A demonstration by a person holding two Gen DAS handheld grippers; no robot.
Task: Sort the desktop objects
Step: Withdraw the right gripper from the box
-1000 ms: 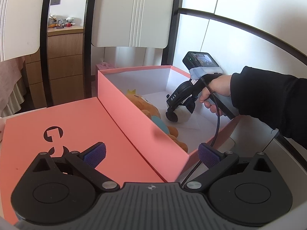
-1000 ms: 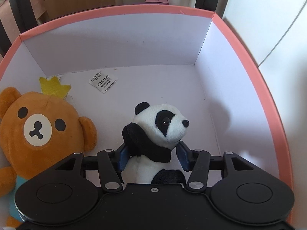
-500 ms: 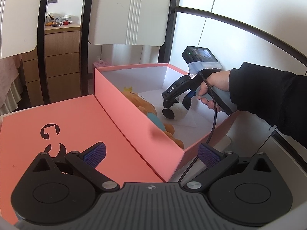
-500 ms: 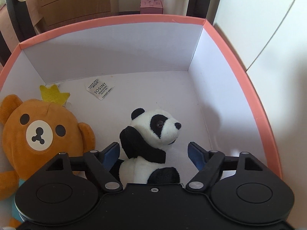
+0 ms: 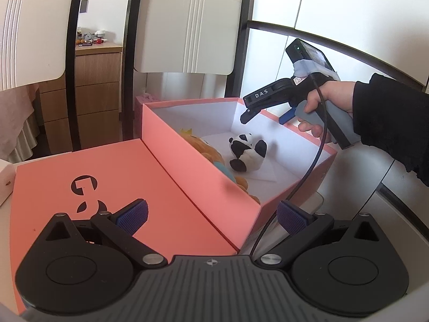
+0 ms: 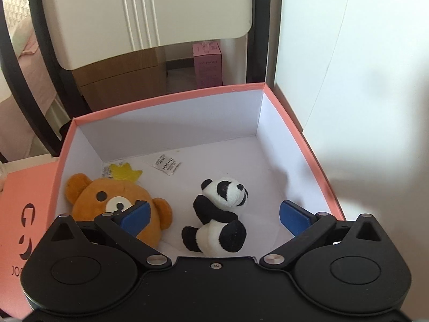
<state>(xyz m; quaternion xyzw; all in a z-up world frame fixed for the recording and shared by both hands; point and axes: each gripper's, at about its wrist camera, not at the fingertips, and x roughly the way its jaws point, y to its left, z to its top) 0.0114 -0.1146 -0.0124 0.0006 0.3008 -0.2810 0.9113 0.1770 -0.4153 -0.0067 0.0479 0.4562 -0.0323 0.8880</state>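
A small panda plush (image 6: pixel 219 214) sits on the white floor of the pink box (image 6: pixel 166 95), beside a brown bear plush (image 6: pixel 115 204) with a yellow crown. My right gripper (image 6: pixel 214 216) hangs above the panda; its jaws are opening and the blue pads stand wide, clear of the toy, with nothing between them. In the left wrist view a person's hand (image 5: pixel 321 102) holds the right gripper (image 5: pixel 265 115) over the box's far rim, above the panda (image 5: pixel 248 153). My left gripper (image 5: pixel 211 216) is open and empty above the pink lid (image 5: pixel 80 166) and the box's near corner.
A white sachet (image 6: pixel 167 164) lies on the box floor near the back wall. Behind the box stand a small pink carton (image 6: pixel 207 63) and wooden drawers (image 5: pixel 88 102). A white wall closes the right side. A white object (image 5: pixel 5 182) sits at the left edge.
My right gripper let go of the panda, spread its jaws wide and rose up out of the box. The panda stayed on the box floor. My left gripper kept still.
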